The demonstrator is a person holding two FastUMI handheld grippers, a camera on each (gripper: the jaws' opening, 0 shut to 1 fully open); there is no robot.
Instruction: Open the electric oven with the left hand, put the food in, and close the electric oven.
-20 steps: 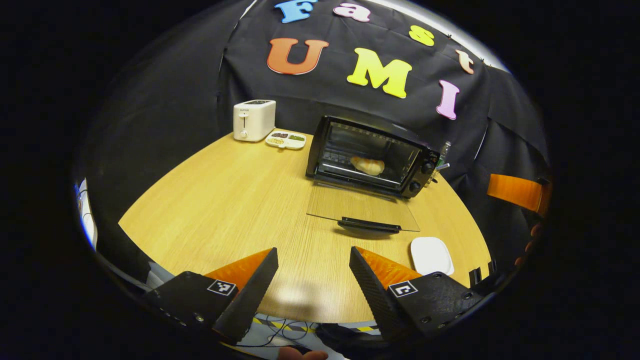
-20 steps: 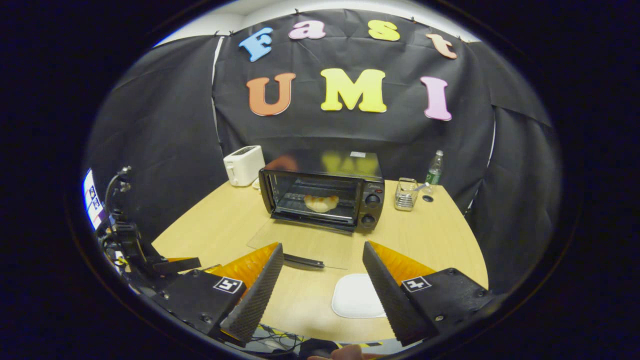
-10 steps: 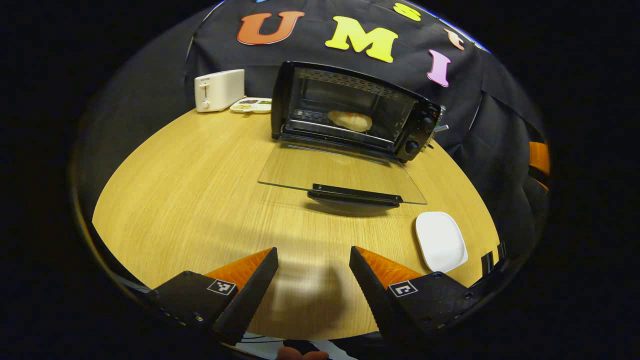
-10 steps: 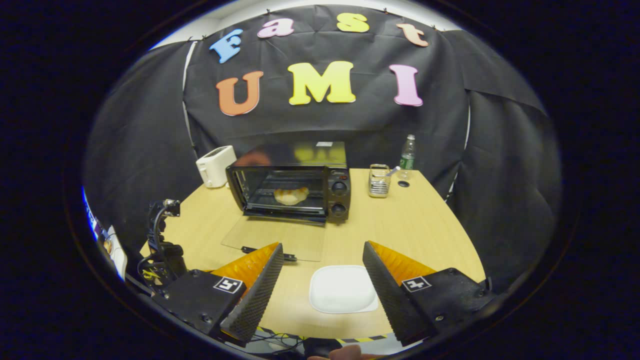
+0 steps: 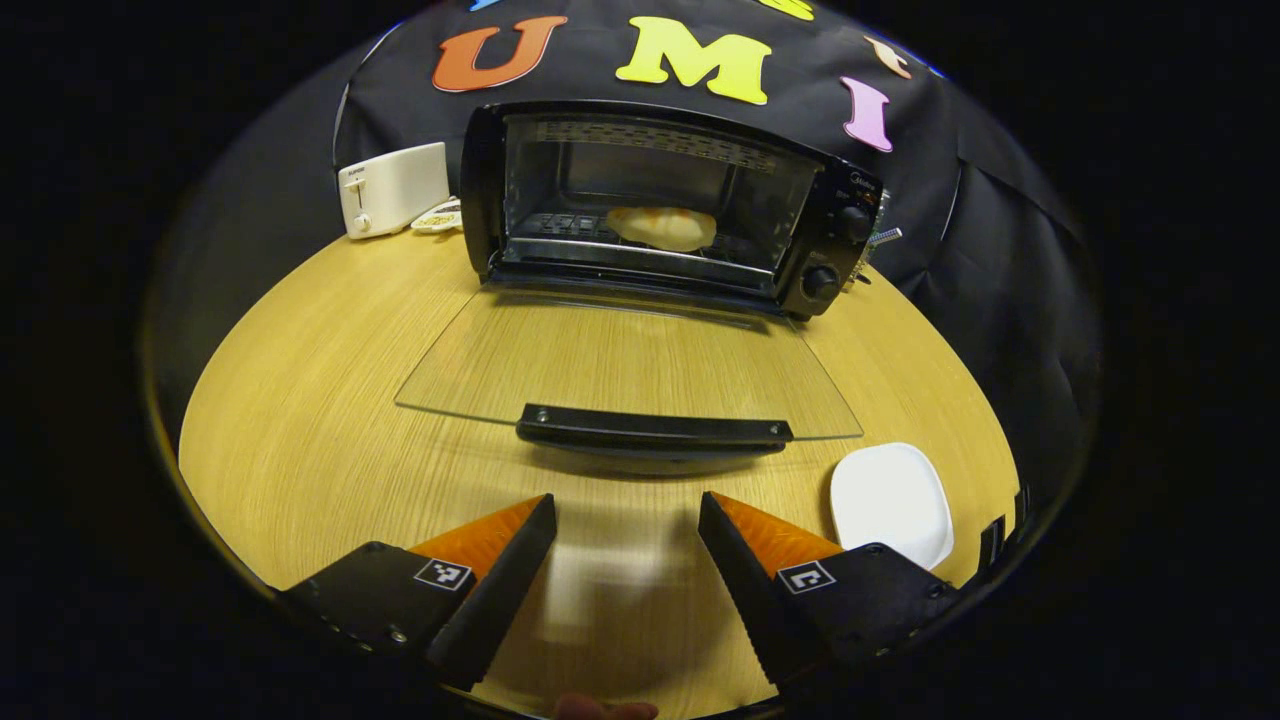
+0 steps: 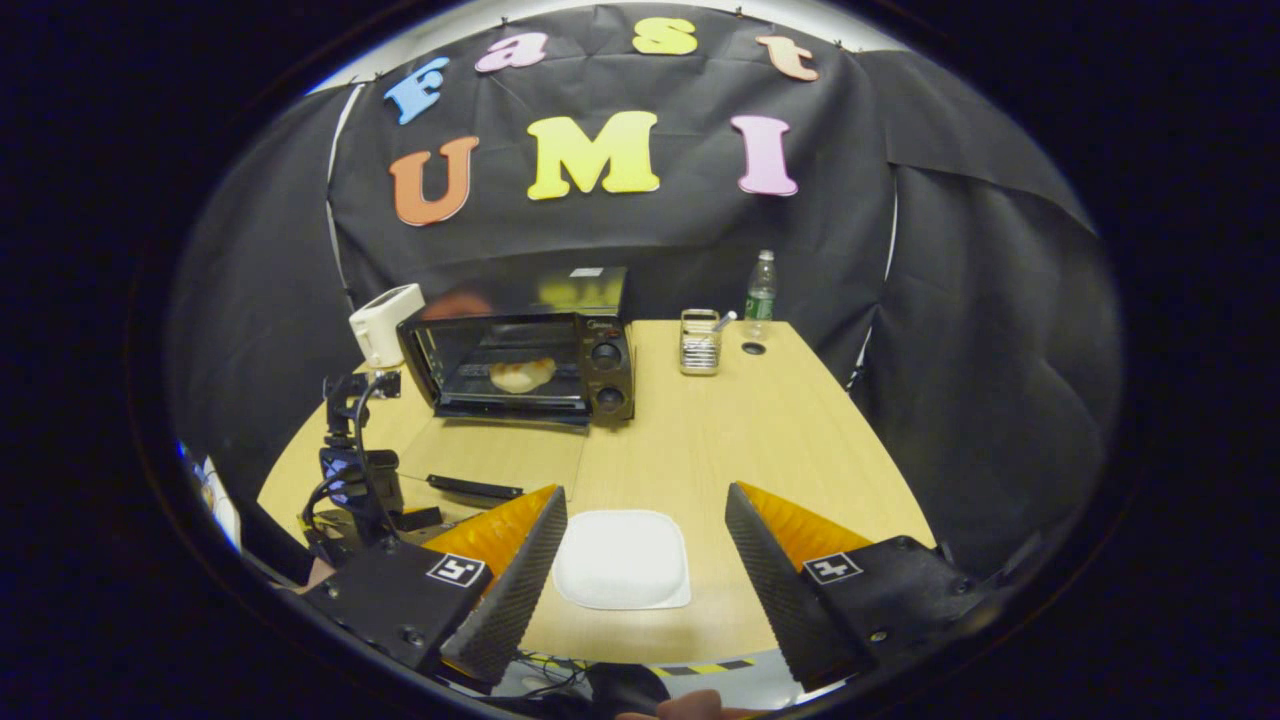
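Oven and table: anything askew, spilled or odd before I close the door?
Nothing stands out. The oven sits square with its glass door folded flat down, the food on the rack inside, and the white plate bare on the table. No spill shows. The left gripper faces the door handle, jaws open.

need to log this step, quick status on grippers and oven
Left gripper open, short of door handle. Right gripper open over white plate. Oven door down, bread inside. Nothing blocking.

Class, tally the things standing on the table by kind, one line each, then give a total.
Oven: 1
Toaster: 1
White plate: 1
Snack tray: 1
Wire basket: 1
Bottle: 1
Total: 6
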